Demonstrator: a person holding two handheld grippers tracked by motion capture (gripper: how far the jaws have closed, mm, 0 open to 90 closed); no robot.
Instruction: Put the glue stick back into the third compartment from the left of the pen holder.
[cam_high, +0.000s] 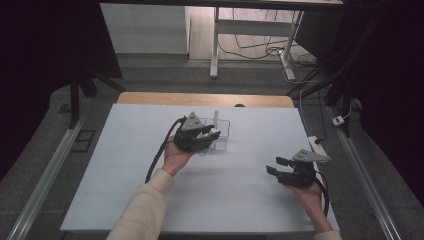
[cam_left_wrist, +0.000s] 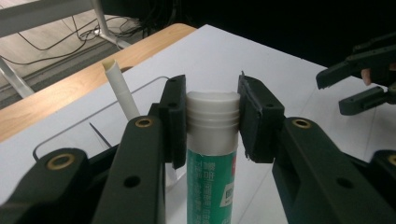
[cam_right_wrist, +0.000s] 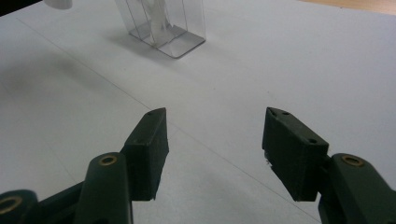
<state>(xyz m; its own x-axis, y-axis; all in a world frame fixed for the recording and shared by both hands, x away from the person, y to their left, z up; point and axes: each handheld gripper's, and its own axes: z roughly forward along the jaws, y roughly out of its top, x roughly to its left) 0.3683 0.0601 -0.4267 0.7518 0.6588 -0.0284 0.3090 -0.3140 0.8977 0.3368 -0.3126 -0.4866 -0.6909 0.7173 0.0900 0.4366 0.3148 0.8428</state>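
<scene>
My left gripper (cam_high: 207, 135) is shut on a glue stick (cam_left_wrist: 211, 154) with a green label, its pads (cam_left_wrist: 173, 119) pressing on the ribbed white cap (cam_left_wrist: 212, 109). It hovers right beside a clear plastic box (cam_high: 222, 129) at the table's middle back. A white tube (cam_left_wrist: 119, 88) stands slanted in the box (cam_left_wrist: 93, 119). Over the front right of the table my right gripper (cam_high: 277, 166) is open with nothing between its jaws (cam_right_wrist: 212, 140). It faces the clear box (cam_right_wrist: 163, 25) from some distance and also appears in the left gripper view (cam_left_wrist: 355, 81).
A white sheet (cam_high: 240, 195) covers the wooden table (cam_high: 205, 99). A white power strip (cam_high: 317, 146) lies at the table's right edge. Desk legs and cables (cam_high: 250, 47) stand on the floor behind.
</scene>
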